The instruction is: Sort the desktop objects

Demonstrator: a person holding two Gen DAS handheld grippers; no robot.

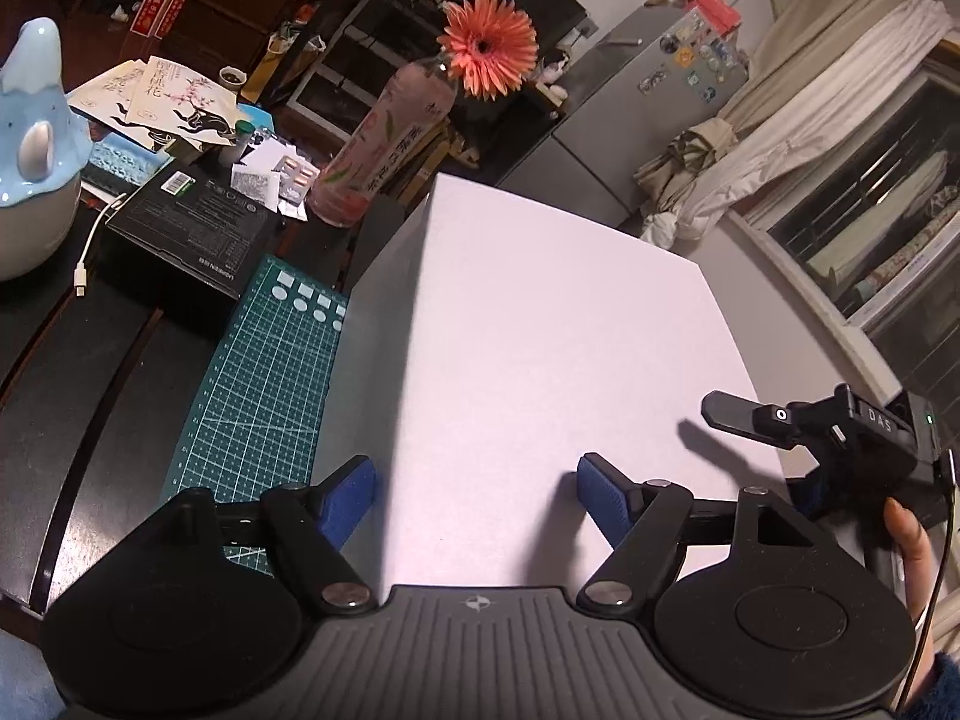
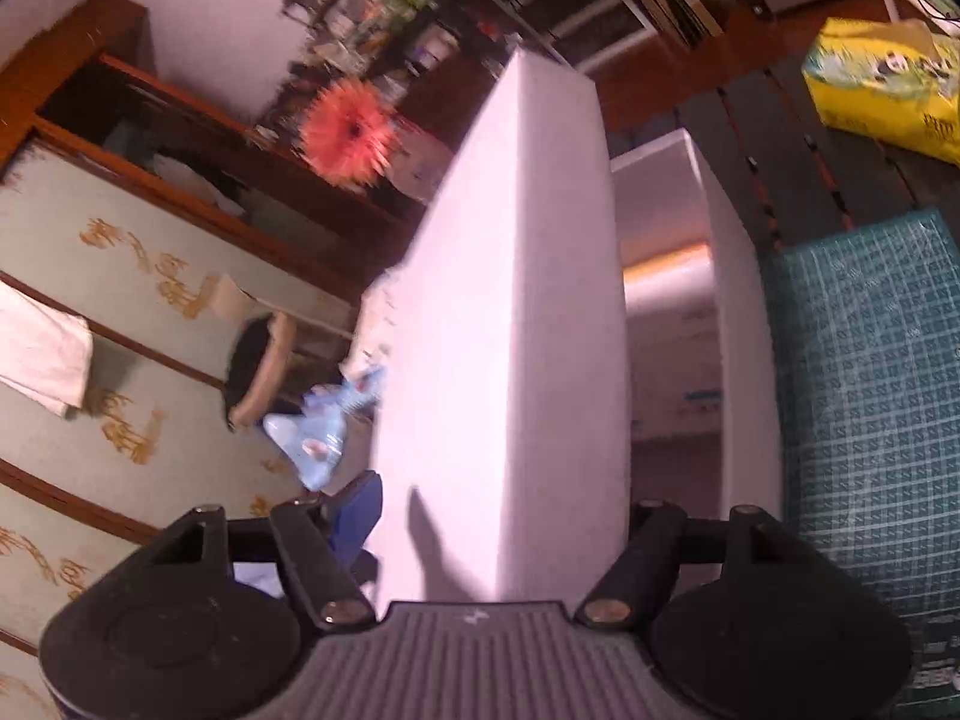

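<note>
A dark wooden desk (image 1: 120, 360) carries a green cutting mat (image 1: 264, 384); at ten o'clock of it sits a black box (image 1: 192, 222), at twelve o'clock a pink bottle (image 1: 384, 144).

Left gripper (image 1: 474, 495) angled downward, blue fingers (image 1: 351, 495) spread apart, pressing on nothing. Right gripper (image 2: 498, 534) rolled sideways, jaws standing either side of a white lid (image 2: 510, 300); contact unclear. Hand (image 1: 912, 546) behind right gripper.

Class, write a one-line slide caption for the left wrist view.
Left gripper hovers with open blue pads over a white box lid, beside a green cutting mat and a flower in a bottle.
</note>
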